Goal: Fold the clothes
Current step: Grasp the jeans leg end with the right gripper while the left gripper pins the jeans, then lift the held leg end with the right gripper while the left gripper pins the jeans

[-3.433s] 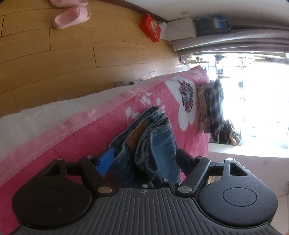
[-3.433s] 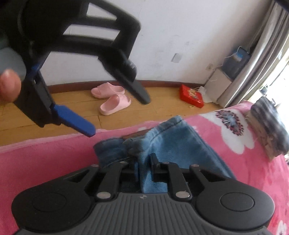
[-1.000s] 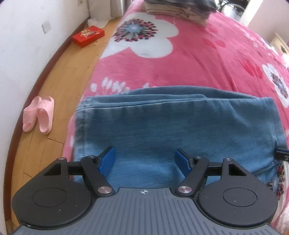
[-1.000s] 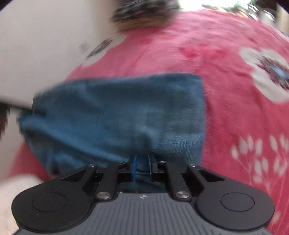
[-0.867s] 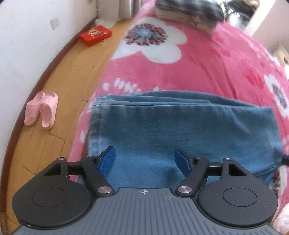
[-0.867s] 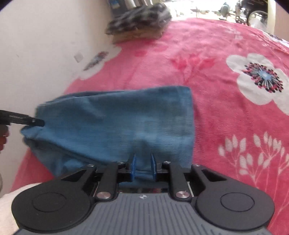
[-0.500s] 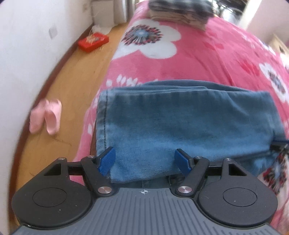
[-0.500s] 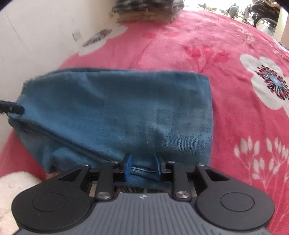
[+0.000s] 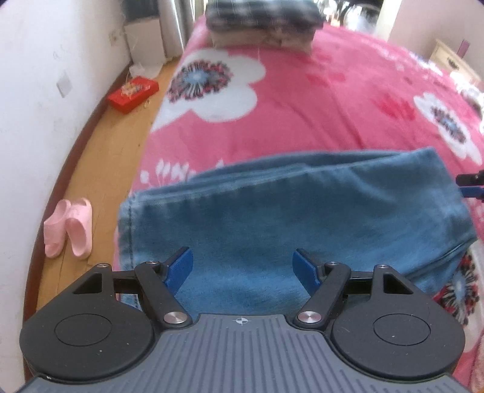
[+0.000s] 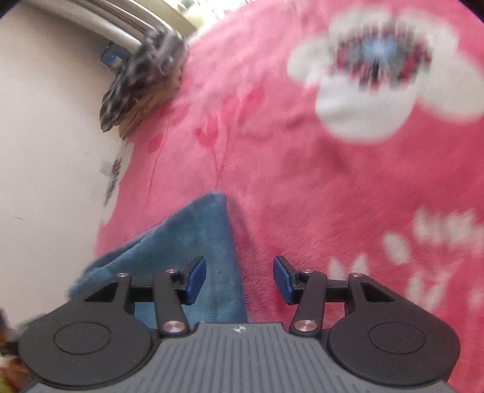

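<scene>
On the pink floral blanket, well short of the folded stack, the jeans lie folded flat, so both grippers are spread, nothing gripped, the right's jaws just opened.

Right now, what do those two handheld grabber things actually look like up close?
Both look alike. The left gripper and right gripper each have a ribbed grey body with a small crosshair mark, two round black discs at the sides, and black linkage arms with silver pivot pins. Each finger ends in a flat blue pad. No cables or sleeves show.
</scene>
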A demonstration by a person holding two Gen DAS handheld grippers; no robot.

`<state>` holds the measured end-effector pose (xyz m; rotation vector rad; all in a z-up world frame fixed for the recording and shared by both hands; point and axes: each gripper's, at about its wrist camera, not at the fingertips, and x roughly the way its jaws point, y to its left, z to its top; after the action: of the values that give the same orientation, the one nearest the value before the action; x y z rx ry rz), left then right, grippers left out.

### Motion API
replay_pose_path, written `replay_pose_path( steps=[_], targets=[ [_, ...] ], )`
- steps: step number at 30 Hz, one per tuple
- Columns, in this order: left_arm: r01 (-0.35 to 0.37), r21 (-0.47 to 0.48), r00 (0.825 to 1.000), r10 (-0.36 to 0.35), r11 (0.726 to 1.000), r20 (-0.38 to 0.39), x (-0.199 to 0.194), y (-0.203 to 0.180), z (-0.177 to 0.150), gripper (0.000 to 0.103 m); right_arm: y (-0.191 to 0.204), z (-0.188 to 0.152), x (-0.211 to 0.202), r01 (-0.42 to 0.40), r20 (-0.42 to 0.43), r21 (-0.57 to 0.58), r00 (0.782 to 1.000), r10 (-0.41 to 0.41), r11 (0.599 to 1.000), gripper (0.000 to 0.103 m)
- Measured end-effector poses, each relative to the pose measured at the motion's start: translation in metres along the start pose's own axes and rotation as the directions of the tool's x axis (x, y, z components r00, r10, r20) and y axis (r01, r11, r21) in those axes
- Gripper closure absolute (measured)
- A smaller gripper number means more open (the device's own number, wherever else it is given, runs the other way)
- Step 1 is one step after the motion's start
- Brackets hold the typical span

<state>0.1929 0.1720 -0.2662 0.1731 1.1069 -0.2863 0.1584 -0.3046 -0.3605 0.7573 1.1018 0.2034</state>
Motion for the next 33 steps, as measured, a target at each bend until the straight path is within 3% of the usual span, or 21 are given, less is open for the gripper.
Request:
replay_pose_path(
  steps=[3, 5, 8, 14, 19, 26, 29, 33],
  targets=[
    [-0.024, -0.019, 0.999, 0.023, 1.000, -0.035, 0.008, 0.006, -0.004, 0.030, -0.004, -0.003, 0.011, -0.096, -0.078, -0.009, 0.992, 0.095, 0.995, 0.051],
    [-0.031, -0.032, 0.998, 0.029, 0.999, -0.048, 0.010, 0.010, -0.007, 0.030, -0.003, -0.008, 0.017, -0.163, -0.156, -0.011, 0.975, 0.159, 0.987, 0.054],
    [-0.039, -0.037, 0.998, 0.036, 0.999, -0.059, 0.014, 0.014, -0.007, 0.028, -0.002, -0.007, 0.025, -0.208, -0.199, -0.031, 0.960, 0.197, 0.978, 0.054],
    [-0.067, -0.019, 0.994, 0.065, 0.998, -0.085, 0.021, 0.009, -0.002, 0.025, -0.020, 0.010, 0.053, -0.284, -0.175, 0.100, 0.938, 0.298, 0.954, 0.070],
    [-0.097, -0.024, 0.991, 0.094, 0.995, -0.100, 0.024, 0.005, 0.002, 0.025, -0.012, 0.010, 0.049, -0.298, -0.190, 0.065, 0.933, 0.305, 0.952, 0.088],
    [-0.139, -0.010, 0.983, 0.137, 0.990, -0.119, 0.024, -0.015, 0.010, 0.025, 0.005, 0.033, 0.025, -0.387, -0.169, -0.032, 0.911, 0.377, 0.922, 0.092],
    [-0.135, 0.012, 0.982, 0.135, 0.991, -0.130, 0.027, -0.033, 0.018, 0.026, -0.003, 0.041, 0.018, -0.403, -0.182, -0.055, 0.904, 0.388, 0.913, 0.093],
    [-0.101, 0.051, 0.984, 0.107, 0.994, -0.142, 0.032, -0.068, 0.029, 0.026, -0.030, 0.050, -0.005, -0.392, -0.169, -0.051, 0.910, 0.379, 0.918, 0.093]
  ],
)
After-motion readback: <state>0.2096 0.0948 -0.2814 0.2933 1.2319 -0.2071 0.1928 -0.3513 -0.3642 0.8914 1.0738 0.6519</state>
